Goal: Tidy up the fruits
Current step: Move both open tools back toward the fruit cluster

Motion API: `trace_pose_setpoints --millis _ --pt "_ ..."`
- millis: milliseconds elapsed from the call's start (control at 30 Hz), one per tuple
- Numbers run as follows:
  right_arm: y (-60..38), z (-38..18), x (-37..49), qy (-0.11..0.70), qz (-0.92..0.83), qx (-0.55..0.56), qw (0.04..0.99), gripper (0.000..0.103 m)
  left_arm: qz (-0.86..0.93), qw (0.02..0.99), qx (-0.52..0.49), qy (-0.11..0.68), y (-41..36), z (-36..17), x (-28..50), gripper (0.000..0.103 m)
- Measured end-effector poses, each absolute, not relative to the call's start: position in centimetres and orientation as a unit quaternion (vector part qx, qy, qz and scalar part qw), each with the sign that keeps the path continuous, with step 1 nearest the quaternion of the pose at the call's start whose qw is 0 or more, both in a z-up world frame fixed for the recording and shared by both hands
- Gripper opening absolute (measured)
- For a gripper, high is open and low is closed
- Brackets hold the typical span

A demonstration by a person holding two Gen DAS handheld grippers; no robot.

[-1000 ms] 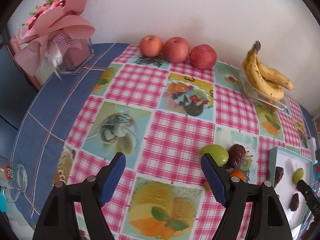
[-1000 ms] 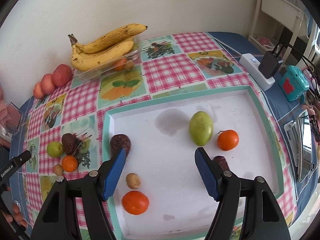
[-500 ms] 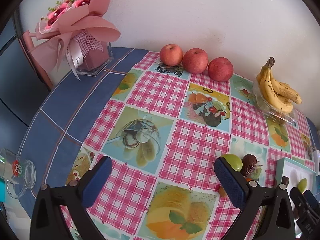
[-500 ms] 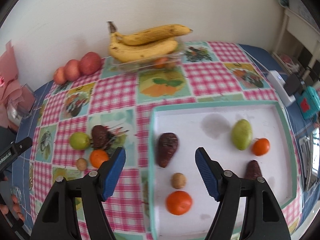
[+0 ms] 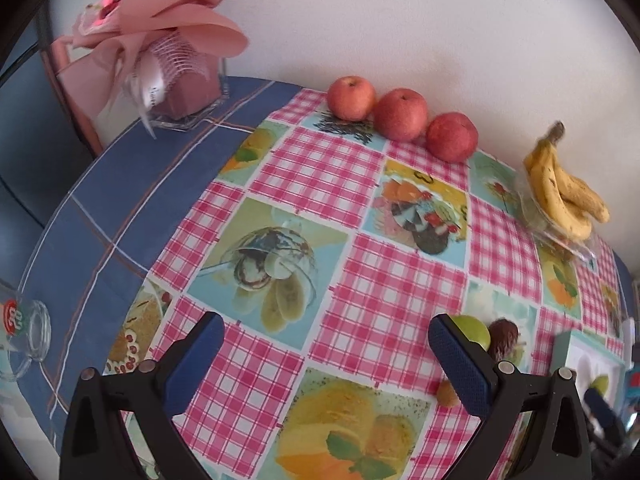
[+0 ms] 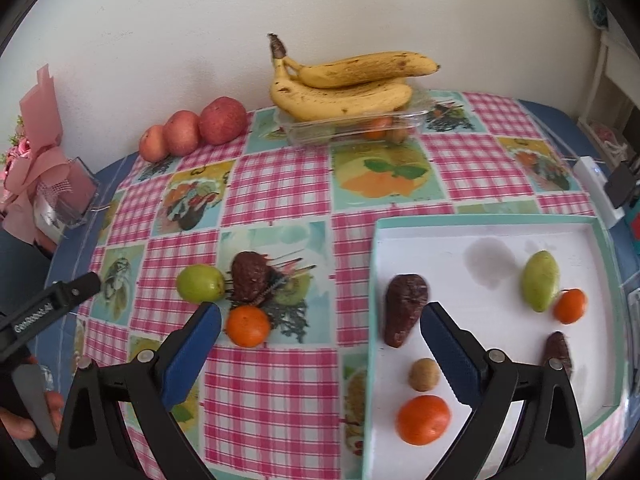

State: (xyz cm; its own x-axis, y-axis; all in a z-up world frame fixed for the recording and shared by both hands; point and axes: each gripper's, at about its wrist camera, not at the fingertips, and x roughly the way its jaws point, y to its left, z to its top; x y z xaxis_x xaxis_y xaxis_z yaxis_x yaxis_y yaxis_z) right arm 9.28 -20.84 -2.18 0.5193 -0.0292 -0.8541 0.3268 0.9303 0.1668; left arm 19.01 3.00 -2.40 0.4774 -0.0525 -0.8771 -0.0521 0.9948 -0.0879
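A white tray with a teal rim (image 6: 480, 220) holds several fruits: two oranges (image 6: 423, 419), two dark wrinkled fruits (image 6: 404, 304), a green one (image 6: 540, 280) and a small brown one (image 6: 424, 374). Left of it, on the checked cloth, lie a green fruit (image 6: 200, 283), a dark fruit (image 6: 250, 276) and an orange (image 6: 248, 326). My right gripper (image 6: 320, 314) hovers over the tray's left edge, its jaws opening with nothing between them. My left gripper (image 5: 326, 324) stands open and empty above the cloth, the green fruit (image 5: 474, 330) just behind its right finger.
Three red apples (image 6: 192, 130) line the wall. Bananas (image 6: 344, 88) rest on a clear plastic box (image 6: 356, 128). A pink bouquet (image 5: 160, 40) and a glass mug (image 5: 24, 332) stand at the left. A small brown fruit (image 5: 447, 393) lies by the left gripper's right finger.
Both grippers' jaws have spread wider. The right gripper has slid left from over the tray's middle to its left edge. The left view has rolled slightly.
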Motion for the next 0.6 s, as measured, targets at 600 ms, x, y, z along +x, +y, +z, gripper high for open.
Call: trace_pose_setpoints --millis 600 --pt "-18.7 -6.0 11.4 0.504 -0.06 0.175 0.844 0.096 0.016 0.842 -0.079 0.533 4.1 -4.5 20.2 0.103"
